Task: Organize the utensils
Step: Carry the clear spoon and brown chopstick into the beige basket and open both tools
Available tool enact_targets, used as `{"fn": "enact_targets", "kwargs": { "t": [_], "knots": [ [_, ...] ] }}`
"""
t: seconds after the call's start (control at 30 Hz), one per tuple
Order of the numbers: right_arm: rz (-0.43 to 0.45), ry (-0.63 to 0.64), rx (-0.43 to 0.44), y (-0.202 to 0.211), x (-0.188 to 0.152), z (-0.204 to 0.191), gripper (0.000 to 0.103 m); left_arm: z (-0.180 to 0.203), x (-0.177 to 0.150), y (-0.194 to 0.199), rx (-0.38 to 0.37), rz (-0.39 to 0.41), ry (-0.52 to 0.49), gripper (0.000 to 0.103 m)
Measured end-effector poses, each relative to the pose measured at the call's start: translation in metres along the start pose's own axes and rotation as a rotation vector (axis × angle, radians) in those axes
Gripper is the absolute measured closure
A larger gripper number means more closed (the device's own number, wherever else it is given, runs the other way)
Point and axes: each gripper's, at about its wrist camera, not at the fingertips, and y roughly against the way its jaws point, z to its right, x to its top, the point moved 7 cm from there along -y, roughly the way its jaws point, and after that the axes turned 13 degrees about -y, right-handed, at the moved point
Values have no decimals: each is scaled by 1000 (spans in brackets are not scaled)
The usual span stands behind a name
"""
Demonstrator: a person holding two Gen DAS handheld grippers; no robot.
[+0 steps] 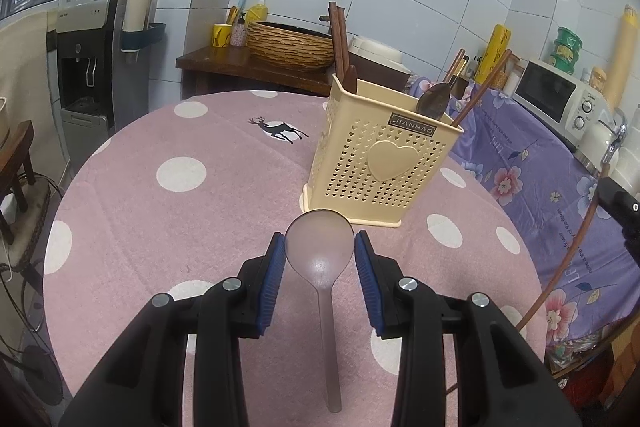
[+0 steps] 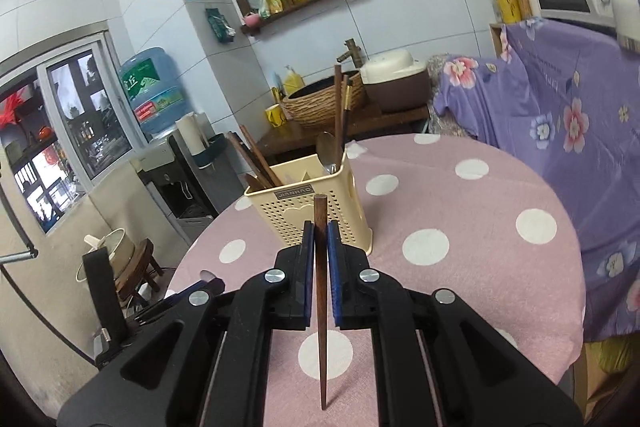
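On the round desk [image 1: 224, 211] with its pink, white-dotted cloth stands a cream perforated utensil holder [image 1: 380, 163], already carrying wooden chopsticks and a metal spoon upright in its compartments, which is evidently where the loose pieces belong. The left gripper [image 1: 320, 247] has its fingers set partway apart around the bowl of a translucent plastic spoon [image 1: 320, 255], the blue pads pressing its two edges; gripping the wide bowl leaves the long handle trailing back toward the camera, so the spoon would probably need tipping before it can drop in handle first. It sits just in front of the holder's heart-marked face. The right gripper [image 2: 320, 239] has its fingers pinched nearly together on a single dark wooden chopstick [image 2: 320, 267], clamped near its thick end so the tapered tip points back and down. That grasp keeps the stick roughly in line with the fingers, aimed at the holder [image 2: 308, 211] just ahead, seemingly ready to be slotted among the other chopsticks.
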Motion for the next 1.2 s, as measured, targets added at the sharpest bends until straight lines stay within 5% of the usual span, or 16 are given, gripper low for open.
{"fn": "enact_targets", "kwargs": {
  "t": [0.47, 0.67, 0.97, 1.2],
  "knots": [
    [2, 44, 52, 4, 14, -23, 95, 9, 33, 3, -61, 51, -16, 67],
    [93, 115, 71, 4, 69, -61, 95, 15, 110, 20, -110, 162, -31, 67],
    [293, 194, 29, -9, 176, -127, 95, 33, 228, 31, -65, 303, -96, 67],
    [279, 201, -45, -66, 164, -111, 95, 33, 212, -12, 4, 256, -132, 67]
  ]
}}
